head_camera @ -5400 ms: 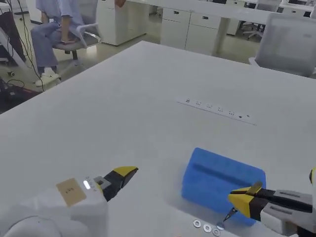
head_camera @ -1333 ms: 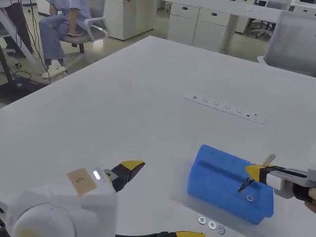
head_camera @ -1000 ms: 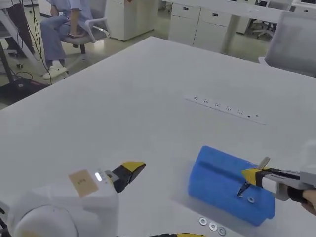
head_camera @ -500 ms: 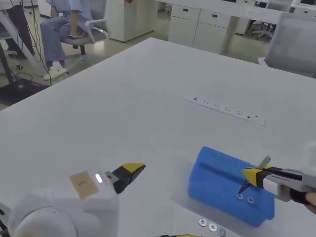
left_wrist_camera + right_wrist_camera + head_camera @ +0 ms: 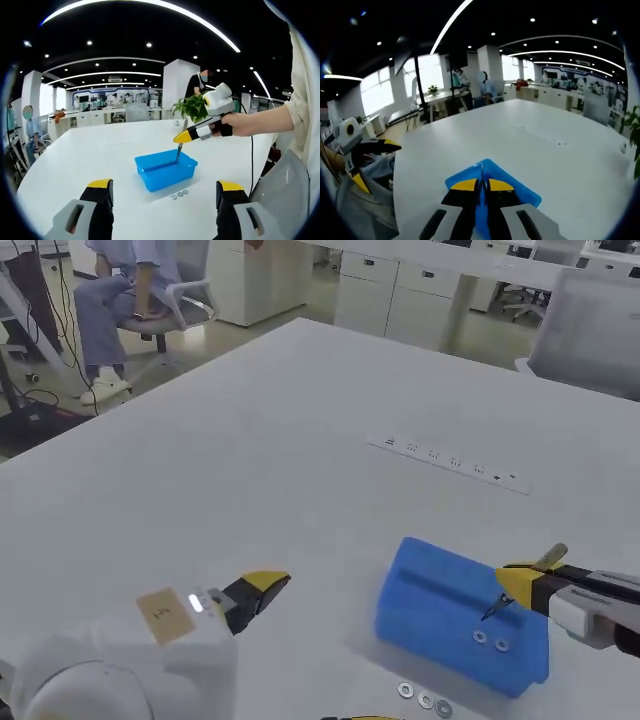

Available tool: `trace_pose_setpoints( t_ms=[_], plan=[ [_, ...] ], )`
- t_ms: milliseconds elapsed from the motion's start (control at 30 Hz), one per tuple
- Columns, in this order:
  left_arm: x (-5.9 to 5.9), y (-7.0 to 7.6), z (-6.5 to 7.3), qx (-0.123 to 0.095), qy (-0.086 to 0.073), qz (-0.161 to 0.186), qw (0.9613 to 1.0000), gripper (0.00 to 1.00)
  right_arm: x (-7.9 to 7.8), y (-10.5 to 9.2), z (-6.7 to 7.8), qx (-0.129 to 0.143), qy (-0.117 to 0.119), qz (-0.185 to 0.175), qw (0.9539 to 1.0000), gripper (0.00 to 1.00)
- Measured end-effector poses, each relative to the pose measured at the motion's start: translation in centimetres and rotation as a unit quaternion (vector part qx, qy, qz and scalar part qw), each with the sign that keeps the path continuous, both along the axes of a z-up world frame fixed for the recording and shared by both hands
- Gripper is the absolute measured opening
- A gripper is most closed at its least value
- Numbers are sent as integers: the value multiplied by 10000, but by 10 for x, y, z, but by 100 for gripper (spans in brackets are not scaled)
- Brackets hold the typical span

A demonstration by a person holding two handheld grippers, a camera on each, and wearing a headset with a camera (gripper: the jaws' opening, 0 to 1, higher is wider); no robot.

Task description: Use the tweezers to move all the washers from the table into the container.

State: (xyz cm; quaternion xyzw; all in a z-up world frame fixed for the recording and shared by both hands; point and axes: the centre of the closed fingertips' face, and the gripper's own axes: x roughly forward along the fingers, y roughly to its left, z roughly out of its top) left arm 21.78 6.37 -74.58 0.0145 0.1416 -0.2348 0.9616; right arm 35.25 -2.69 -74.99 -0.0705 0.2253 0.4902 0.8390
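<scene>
A blue container (image 5: 440, 592) sits on the white table, with two washers (image 5: 490, 641) lying inside it. Three more washers (image 5: 425, 701) lie in a row on the table by its near side. My right gripper (image 5: 516, 586) hovers over the container's right part, shut on the tweezers (image 5: 494, 608), whose tips point down above the two washers inside. My left gripper (image 5: 308, 652) stands open to the left of the container with nothing between its fingers. In the left gripper view the container (image 5: 165, 170), the table washers (image 5: 179, 194) and the tweezers (image 5: 178, 150) lie ahead.
A strip of sockets (image 5: 450, 462) is set into the table beyond the container. A person sits on an office chair (image 5: 150, 310) past the far left corner. Another chair (image 5: 585, 330) stands at the far right edge. White cabinets line the back.
The tweezers went from the washers on the table up over the container. A second washer now lies inside it, and the tweezer tips have lifted slightly. The left gripper stayed put.
</scene>
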Motion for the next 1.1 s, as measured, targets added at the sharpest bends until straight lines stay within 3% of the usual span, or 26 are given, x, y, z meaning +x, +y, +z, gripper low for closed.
trace_pose_setpoints(
  t_ms=[333, 533, 833, 1100],
  plan=[
    [0, 0, -1, 10, 9, -8, 10000, 86, -21, -7, 4, 51, 41, 115, 9999, 3],
    [0, -1, -1, 16, 10, -25, 10000, 86, -34, -6, -1, 142, 243, 183, 9994, 3],
    [0, -2, -2, 31, 35, -29, 10000, 86, -52, 7, -27, 157, 617, 354, 9973, 3],
    [0, -2, -2, 33, 40, -28, 10000, 85, -56, 12, -51, -32, 800, 456, 9957, 3]
  ],
)
